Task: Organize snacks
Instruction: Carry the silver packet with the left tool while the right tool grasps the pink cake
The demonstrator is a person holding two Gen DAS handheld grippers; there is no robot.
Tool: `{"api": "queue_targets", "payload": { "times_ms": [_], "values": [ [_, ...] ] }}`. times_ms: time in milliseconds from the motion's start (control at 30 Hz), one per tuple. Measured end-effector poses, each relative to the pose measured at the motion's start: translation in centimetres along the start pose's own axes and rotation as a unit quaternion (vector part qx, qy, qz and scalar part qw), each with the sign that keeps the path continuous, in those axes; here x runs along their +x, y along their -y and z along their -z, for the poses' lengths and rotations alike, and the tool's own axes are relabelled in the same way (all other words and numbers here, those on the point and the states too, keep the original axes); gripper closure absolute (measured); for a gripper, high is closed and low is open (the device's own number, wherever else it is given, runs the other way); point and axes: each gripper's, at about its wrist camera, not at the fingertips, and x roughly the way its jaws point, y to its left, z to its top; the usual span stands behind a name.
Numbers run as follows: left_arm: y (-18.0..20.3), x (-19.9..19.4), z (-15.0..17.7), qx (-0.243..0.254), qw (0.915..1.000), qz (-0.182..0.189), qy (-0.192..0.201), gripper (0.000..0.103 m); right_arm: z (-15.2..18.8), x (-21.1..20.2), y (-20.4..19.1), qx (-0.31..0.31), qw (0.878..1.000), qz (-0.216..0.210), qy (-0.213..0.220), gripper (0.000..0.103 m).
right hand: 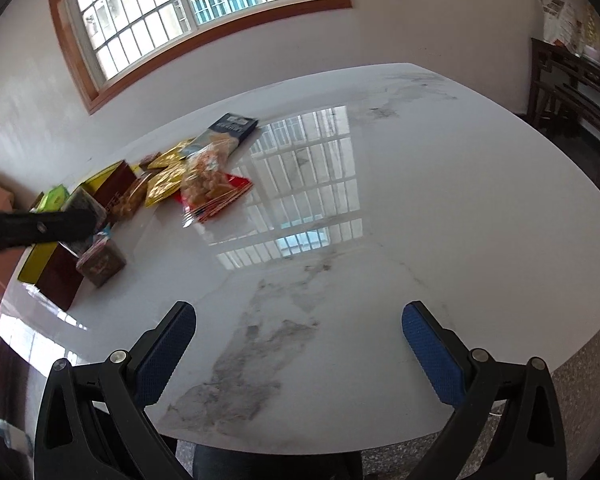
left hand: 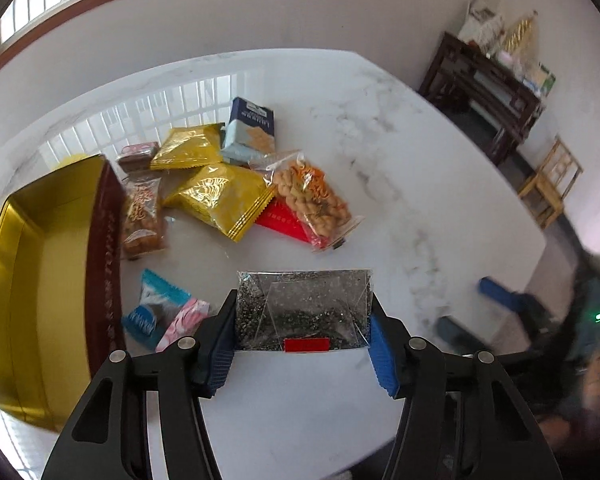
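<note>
So the left tool (left hand: 303, 320) is clamped on a clear packet of dark seeds (left hand: 303, 308) with a little red label at its near edge, one blue pad (left hand: 382, 356) pressing each side, and the packet is held up off the white marble bench (left hand: 400, 152). On the left sits an open gold tin (left hand: 28, 280) with a dark red outer wall. The rest of the snacks are piled just right of the tin: two gold foil packs (left hand: 220, 196), a clear bag of twisted fried snacks (left hand: 310, 194) lying on a red packet (left hand: 282, 218), a blue cracker box (left hand: 250, 130) at the far end, and a blue and a pink wrapper (left hand: 162, 312) nearer the tool. The right tool (right hand: 298, 354) hangs over bare bench well to the right of the pile, jaws wide apart, nothing between them.
</note>
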Motion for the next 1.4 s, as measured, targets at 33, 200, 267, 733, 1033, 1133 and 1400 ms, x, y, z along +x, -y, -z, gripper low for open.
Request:
{"api": "queue_targets", "payload": {
  "times_ms": [33, 200, 267, 733, 1033, 1133, 1400],
  "values": [
    [-0.1, -0.6, 0.1, -0.007, 1.0000, 0.001, 0.002, 0.045, 0.0, -0.1, -0.3, -0.006, 1.000, -0.006, 0.002, 0.001],
    [-1.4, -3.1, 0.2, -0.034, 0.9993, -0.003, 0.016, 0.045, 0.1, -0.2, -3.2, -0.070, 0.996, -0.058, 0.002, 0.004],
    [-2.3, -4.3, 0.9, -0.045, 0.9987, -0.015, 0.020, 0.045, 0.1, -0.1, -4.8, -0.102, 0.991, -0.085, -0.005, 0.010],
    [-8.3, -8.1, 3.7, -0.115, 0.9905, -0.065, 0.038, 0.045, -1.3, 3.1, -12.6, -0.198, 0.964, -0.171, -0.040, 0.030],
    [-8.9, -8.9, 4.1, -0.123, 0.9892, -0.064, 0.048, 0.045, -2.5, 6.7, -16.2, -0.230, 0.959, -0.156, -0.053, 0.018],
    [-9.2, -9.2, 4.1, -0.123, 0.9889, -0.066, 0.051, 0.045, -2.8, 7.3, -16.9, -0.236, 0.958, -0.153, -0.053, 0.018],
    [-10.0, -9.5, 4.2, -0.134, 0.9875, -0.065, 0.053, 0.045, -3.0, 8.7, -18.2, -0.270, 0.948, -0.155, -0.066, 0.057]
  ]
}}
